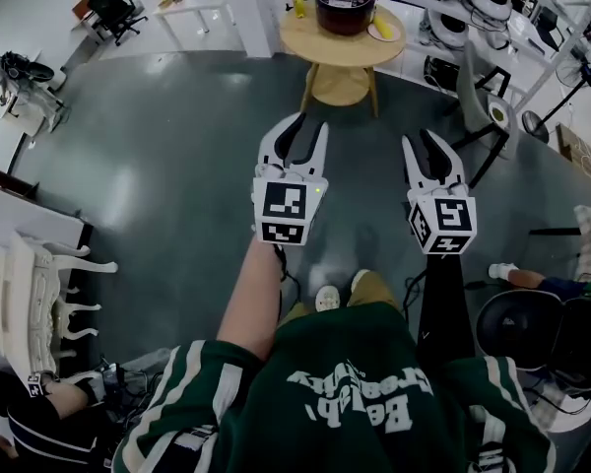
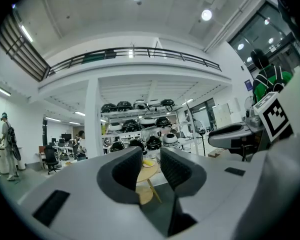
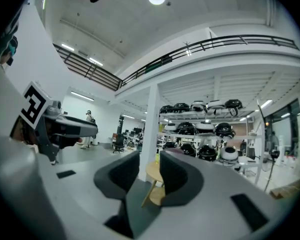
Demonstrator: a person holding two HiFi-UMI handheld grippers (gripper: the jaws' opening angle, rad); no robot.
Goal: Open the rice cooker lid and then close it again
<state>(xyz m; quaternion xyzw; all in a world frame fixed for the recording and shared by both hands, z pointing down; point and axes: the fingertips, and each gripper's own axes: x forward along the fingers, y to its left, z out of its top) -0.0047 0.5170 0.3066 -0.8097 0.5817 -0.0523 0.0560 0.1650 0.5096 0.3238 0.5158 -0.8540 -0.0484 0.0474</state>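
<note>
Floor (image 1: 158,166), grey, fills the room, with a round wooden table (image 1: 325,52) at its far side. On the table sits the maroon rice cooker (image 1: 345,0), lid down. Nearer, left gripper (image 1: 310,124) and right gripper (image 1: 424,138) are well short of it, jaws apart and empty.

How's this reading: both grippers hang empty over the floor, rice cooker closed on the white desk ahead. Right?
No: the rice cooker sits closed on the round wooden table instead, as the head view shows. The rest holds.
</note>
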